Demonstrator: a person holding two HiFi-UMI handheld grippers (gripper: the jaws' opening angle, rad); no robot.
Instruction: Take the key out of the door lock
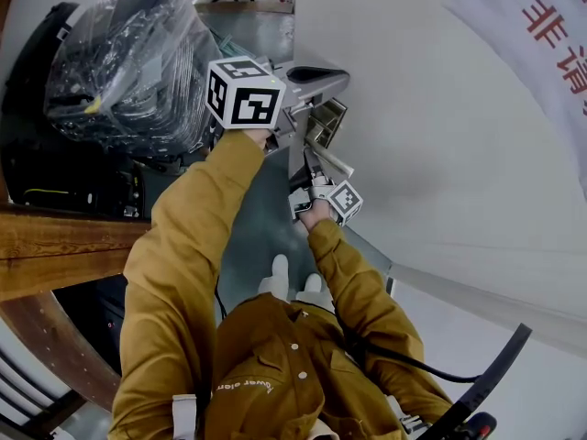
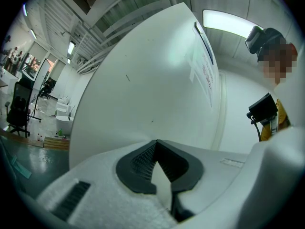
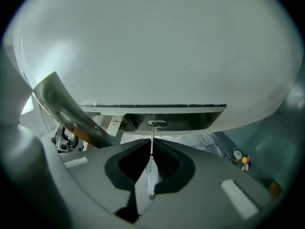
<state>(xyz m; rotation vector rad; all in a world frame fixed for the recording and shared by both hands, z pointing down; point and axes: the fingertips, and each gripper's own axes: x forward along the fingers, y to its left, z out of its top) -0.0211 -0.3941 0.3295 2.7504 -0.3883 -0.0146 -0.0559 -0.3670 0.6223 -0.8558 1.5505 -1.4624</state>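
Note:
The key [image 3: 151, 175] sticks in the lock cylinder [image 3: 157, 123] on the white door [image 3: 152, 46]. Its thin shaft runs from the cylinder straight back between the dark pads. My right gripper [image 3: 151, 144] is shut on the key's flat head. A steel lever handle [image 3: 66, 109] slants off to the left of the lock. In the head view the right gripper [image 1: 318, 180] points at the door's edge fittings [image 1: 326, 122], and the left gripper [image 1: 286, 108] is held higher beside them. My left gripper [image 2: 156, 144] faces the white door [image 2: 152, 70], jaws together with nothing seen between them.
A machine wrapped in clear plastic [image 1: 128, 62] stands left of the door on the dark green floor. A wooden beam [image 1: 55, 246] crosses at lower left. A white banner with red characters [image 1: 550, 26] hangs on the door. An office chair [image 2: 19, 109] stands far left.

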